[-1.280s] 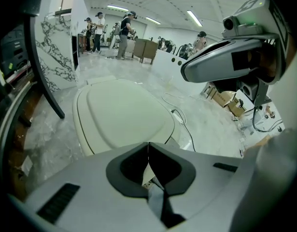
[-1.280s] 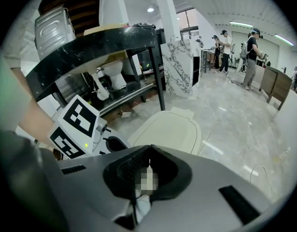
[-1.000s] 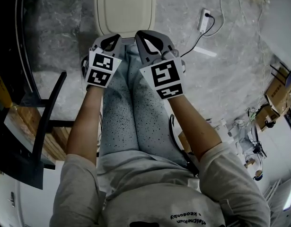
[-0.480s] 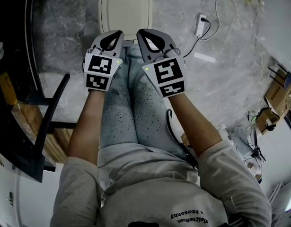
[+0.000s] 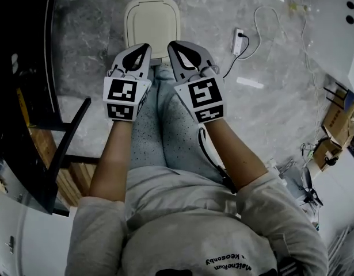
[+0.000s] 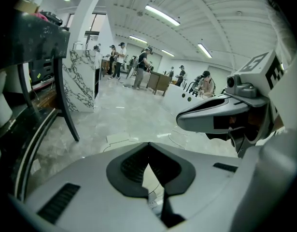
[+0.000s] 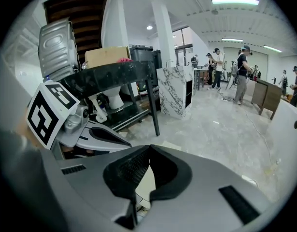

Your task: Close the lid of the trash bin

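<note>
Trash bin lid (image 5: 152, 26): lying flat, looking closed.
Left gripper (image 5: 145, 46): jaws pressing together, empty.
Right gripper (image 5: 171, 43): likewise.
Risk: I'm suspecting a half-seated lid popping open if bumped.

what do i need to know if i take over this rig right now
Left gripper: jaws together, empty, held in the air.
Right gripper: jaws together, empty, close beside the left one.
Trash bin lid: lies flat, looks closed, down at the floor ahead of both grippers.
Done: the closing, as far as the head view shows.
Left: probably nothing; check that the lid sits flush.
</note>
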The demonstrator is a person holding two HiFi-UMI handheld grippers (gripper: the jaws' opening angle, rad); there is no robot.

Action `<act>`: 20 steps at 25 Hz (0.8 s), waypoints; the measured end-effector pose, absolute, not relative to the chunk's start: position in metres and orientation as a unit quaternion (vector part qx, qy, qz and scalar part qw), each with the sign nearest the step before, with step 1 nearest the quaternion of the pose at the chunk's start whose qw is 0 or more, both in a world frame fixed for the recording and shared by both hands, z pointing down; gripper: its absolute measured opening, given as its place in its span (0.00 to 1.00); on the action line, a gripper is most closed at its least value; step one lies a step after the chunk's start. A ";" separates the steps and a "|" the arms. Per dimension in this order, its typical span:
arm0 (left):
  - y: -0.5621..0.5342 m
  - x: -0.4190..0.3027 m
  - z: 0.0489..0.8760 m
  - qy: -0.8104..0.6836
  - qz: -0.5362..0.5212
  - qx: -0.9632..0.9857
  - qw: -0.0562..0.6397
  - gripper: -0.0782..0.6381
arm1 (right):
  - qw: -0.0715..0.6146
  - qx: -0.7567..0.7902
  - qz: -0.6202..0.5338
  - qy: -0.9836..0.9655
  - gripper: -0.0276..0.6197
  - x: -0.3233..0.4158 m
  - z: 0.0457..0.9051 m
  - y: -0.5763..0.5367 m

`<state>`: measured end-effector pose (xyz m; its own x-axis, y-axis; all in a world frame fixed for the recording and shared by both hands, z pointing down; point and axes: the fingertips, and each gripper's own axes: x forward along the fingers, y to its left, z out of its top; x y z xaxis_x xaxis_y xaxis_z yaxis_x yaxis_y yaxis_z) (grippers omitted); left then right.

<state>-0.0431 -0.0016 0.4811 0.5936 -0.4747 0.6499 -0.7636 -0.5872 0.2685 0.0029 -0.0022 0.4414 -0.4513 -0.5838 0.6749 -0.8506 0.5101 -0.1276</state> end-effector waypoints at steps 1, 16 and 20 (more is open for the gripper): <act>-0.001 -0.042 0.472 -0.366 0.266 0.850 0.271 0.14 | 0.286 0.439 0.228 -0.821 0.09 0.004 0.432 -0.003; -0.043 -0.005 0.274 -0.403 0.219 0.861 0.218 0.14 | 0.235 0.454 0.200 -0.836 0.09 0.047 0.252 -0.029; -0.045 -0.001 0.221 -0.418 0.201 0.864 0.197 0.14 | 0.207 0.469 0.179 -0.840 0.09 0.057 0.197 -0.035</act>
